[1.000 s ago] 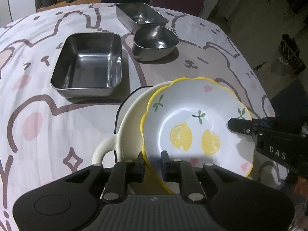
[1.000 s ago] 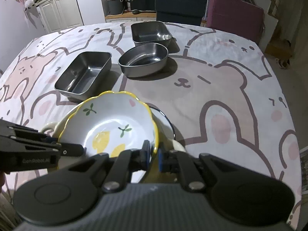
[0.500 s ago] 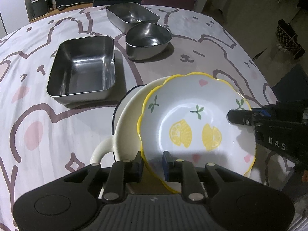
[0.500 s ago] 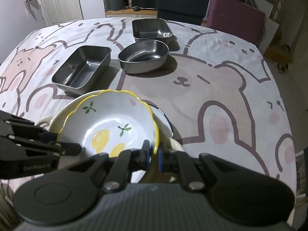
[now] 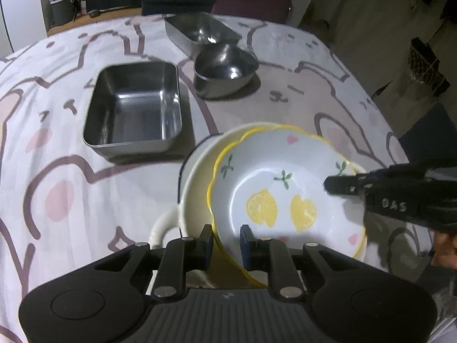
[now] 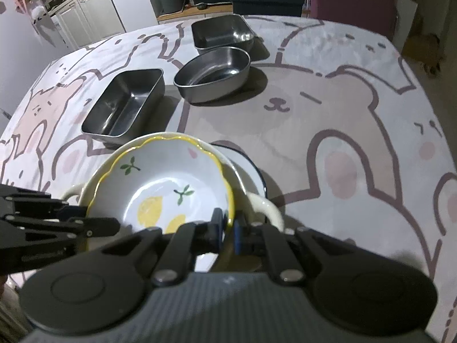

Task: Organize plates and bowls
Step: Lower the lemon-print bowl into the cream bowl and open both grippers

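Bear-print tablecloth covers the table, kitchen cabinets and chairs behind it. We have the lemon bowl by opposite rims: left gripper straddles the near rim in its own view, and the pads look to be pressing on it; right gripper is clamped tight on the other rim. The bowl sits tilted in or just over the cream handled bowl, which rests on a blue-rimmed plate; we can't tell if the two bowls touch. Further back stand a rectangular steel tray, a rounded steel bowl and a second steel tray, all empty. Our read: we're mid-stacking, nesting the lemon bowl into the cream one. Next move calls for levelling it, seating it centred, then releasing both sides together so it doesn't tip. After that, the steel pieces likely need nesting.
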`<state>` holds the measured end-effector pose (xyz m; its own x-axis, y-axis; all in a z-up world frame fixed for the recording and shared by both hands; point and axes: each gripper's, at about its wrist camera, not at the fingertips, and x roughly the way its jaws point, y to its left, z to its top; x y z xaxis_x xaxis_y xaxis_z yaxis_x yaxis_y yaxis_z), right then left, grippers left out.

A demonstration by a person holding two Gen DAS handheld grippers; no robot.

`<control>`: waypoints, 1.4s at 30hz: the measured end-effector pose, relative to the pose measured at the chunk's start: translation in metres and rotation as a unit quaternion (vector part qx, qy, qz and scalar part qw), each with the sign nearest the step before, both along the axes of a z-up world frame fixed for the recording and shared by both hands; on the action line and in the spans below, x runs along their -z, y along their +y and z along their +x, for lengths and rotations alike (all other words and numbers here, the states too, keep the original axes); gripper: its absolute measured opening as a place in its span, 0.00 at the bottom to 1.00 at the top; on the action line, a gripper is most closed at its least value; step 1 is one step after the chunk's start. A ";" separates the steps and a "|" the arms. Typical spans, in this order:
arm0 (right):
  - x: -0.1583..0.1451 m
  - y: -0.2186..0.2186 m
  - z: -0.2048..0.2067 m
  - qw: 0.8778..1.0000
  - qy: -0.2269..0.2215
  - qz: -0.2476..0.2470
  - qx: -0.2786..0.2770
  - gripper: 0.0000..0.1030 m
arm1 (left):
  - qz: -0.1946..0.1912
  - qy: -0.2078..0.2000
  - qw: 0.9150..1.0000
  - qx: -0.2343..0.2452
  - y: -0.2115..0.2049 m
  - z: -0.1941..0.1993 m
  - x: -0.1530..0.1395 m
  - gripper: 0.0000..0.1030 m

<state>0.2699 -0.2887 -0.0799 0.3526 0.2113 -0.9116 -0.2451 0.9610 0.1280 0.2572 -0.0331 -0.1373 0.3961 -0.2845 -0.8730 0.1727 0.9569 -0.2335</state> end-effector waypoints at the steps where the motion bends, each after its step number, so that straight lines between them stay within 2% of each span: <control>1: 0.001 0.001 0.000 1.000 0.000 -0.001 -0.001 0.08 | -0.004 -0.005 1.000 -0.002 0.002 -0.001 -0.003 0.21; 11: 0.004 0.005 0.002 1.000 0.008 -0.004 -0.005 0.09 | -0.031 -0.027 0.999 -0.006 0.011 -0.006 -0.019 0.21; 30: 0.014 0.003 0.010 0.999 0.043 0.013 0.004 0.12 | -0.027 -0.028 0.999 -0.001 0.013 -0.008 -0.020 0.22; 33: 0.014 0.003 0.011 0.999 0.046 0.016 0.003 0.14 | -0.025 -0.027 0.999 0.001 0.013 -0.009 -0.020 0.22; 38: 0.012 0.004 0.010 0.999 0.049 0.025 0.005 0.24 | -0.023 -0.027 0.999 0.001 0.014 -0.012 -0.021 0.22; 42: 0.008 0.003 0.007 0.999 0.040 0.022 0.008 0.24 | -0.022 -0.028 0.999 0.000 0.016 -0.014 -0.022 0.22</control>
<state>0.2771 -0.2853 -0.0882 0.2818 0.2475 -0.9270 -0.2174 0.9575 0.1896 0.2435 -0.0170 -0.1157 0.4435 -0.3215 -0.8367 0.1868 0.9461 -0.2645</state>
